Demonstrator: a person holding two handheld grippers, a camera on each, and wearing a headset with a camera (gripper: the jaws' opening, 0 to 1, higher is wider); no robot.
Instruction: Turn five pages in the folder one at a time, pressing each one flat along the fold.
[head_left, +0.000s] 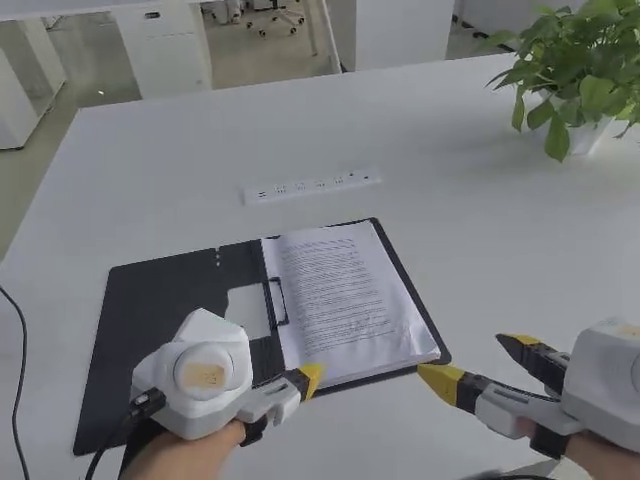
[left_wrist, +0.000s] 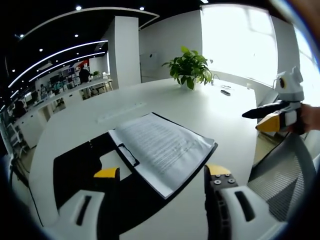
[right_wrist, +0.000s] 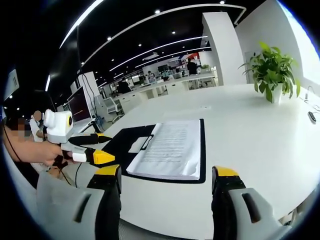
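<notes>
A black folder (head_left: 160, 300) lies open on the white table, with a stack of printed pages (head_left: 340, 290) clipped on its right half. My left gripper (head_left: 303, 384) hovers over the folder's near edge, by the pages' lower left corner. Its own view has the jaws (left_wrist: 162, 171) wide apart, framing the pages (left_wrist: 160, 145) and the folder (left_wrist: 75, 165), with nothing between them. My right gripper (head_left: 480, 362) is open just off the folder's near right corner, apart from it. Its view looks across the pages (right_wrist: 172, 145) and the folder (right_wrist: 125, 140) toward the left gripper (right_wrist: 102, 146).
A white power strip (head_left: 310, 184) is set in the table beyond the folder. A potted plant (head_left: 575, 70) stands at the far right. A black cable (head_left: 15, 340) runs along the left. A mesh chair back (left_wrist: 280, 175) sits near the table's front edge.
</notes>
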